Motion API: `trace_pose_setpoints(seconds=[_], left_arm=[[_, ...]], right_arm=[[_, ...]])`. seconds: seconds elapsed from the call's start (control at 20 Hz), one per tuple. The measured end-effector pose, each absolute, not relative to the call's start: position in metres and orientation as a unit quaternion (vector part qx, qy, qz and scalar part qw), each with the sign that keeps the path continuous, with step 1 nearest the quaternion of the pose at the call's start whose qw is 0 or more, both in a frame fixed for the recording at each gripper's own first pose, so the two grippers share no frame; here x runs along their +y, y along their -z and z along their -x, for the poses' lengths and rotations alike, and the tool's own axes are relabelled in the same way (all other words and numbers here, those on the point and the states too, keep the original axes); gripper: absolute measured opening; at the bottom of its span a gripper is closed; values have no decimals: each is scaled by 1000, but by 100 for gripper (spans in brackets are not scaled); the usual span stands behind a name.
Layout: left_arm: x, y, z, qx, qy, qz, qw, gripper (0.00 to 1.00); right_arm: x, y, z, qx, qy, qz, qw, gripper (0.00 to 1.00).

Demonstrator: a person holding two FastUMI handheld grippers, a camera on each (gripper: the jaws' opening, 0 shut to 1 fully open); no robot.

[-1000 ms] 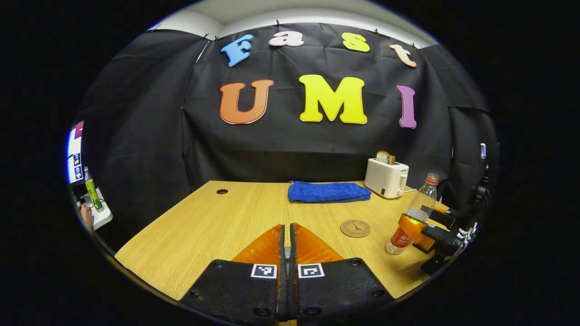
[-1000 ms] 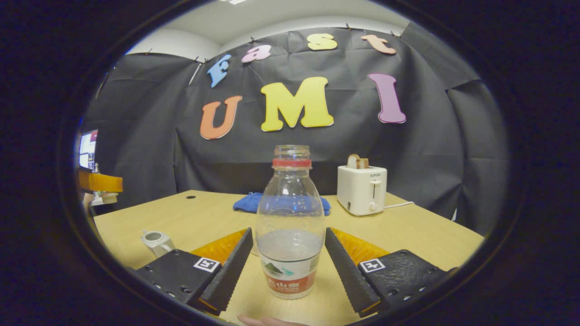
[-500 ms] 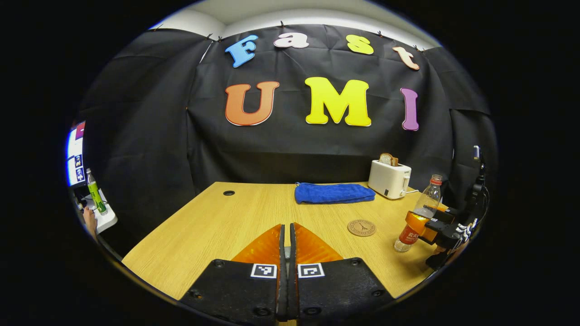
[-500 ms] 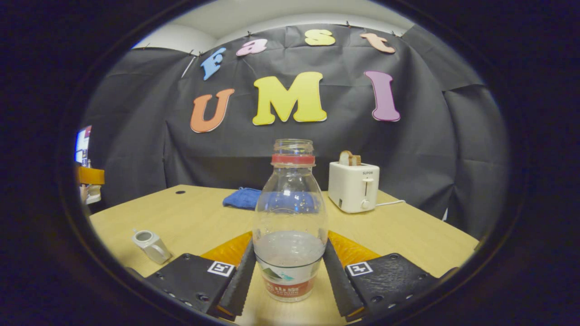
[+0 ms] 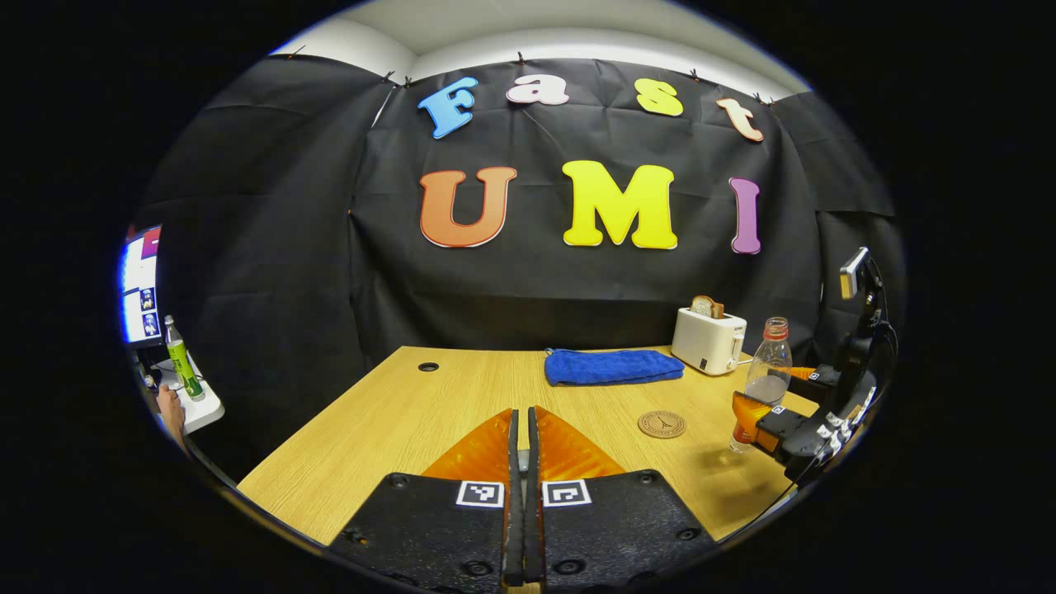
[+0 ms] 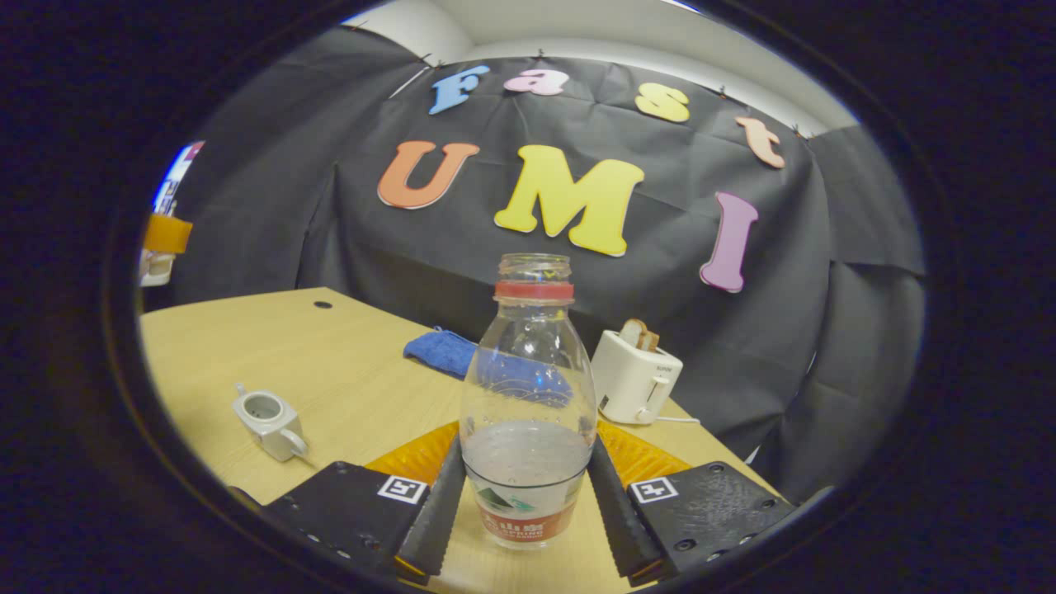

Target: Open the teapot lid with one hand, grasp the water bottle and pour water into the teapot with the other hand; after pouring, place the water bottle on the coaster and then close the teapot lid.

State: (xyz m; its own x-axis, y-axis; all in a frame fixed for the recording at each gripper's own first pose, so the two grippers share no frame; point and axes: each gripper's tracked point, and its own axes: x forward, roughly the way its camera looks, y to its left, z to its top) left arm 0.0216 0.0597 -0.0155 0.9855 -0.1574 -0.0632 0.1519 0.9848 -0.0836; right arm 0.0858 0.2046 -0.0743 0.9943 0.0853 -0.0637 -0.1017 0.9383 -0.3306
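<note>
My right gripper [image 6: 525,447] is shut on a clear water bottle [image 6: 528,388] with a red neck ring, no cap, and water in its lower part. The bottle stands upright in the grip. In the left gripper view the bottle [image 5: 766,367] and the right gripper [image 5: 771,417] are at the table's right edge, beside a round brown coaster [image 5: 661,424]. A small white teapot [image 6: 268,421] sits on the table with its top open. My left gripper [image 5: 520,421] is shut; in the right gripper view it [image 6: 165,234] hangs far left with a white lid [image 6: 155,266] under it.
A white toaster [image 5: 707,340] with a slice of bread stands at the back right, and a folded blue cloth [image 5: 610,366] lies beside it. The wooden table [image 5: 396,412] has a cable hole at its far left. A green bottle [image 5: 177,359] stands off the table, left.
My right gripper closed from open onto the water bottle, then its view rolled and the table dropped lower. In the left gripper view the scene has drifted slightly downward.
</note>
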Motion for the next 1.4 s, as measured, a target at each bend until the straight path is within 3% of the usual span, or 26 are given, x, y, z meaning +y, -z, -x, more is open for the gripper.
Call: trace_pose_setpoints(seconds=[0.4, 0.8, 1.4], left_arm=[[75, 15, -21, 33, 74, 59, 995, 3], [83, 19, -24, 39, 66, 65, 995, 3], [89, 27, -28, 49, 66, 60, 995, 4]], right_arm=[[247, 99, -90, 35, -35, 368, 928, 75], [268, 130, -90, -1, -32, 569, 821, 76], [275, 118, -94, -47, 3, 714, 699, 77]])
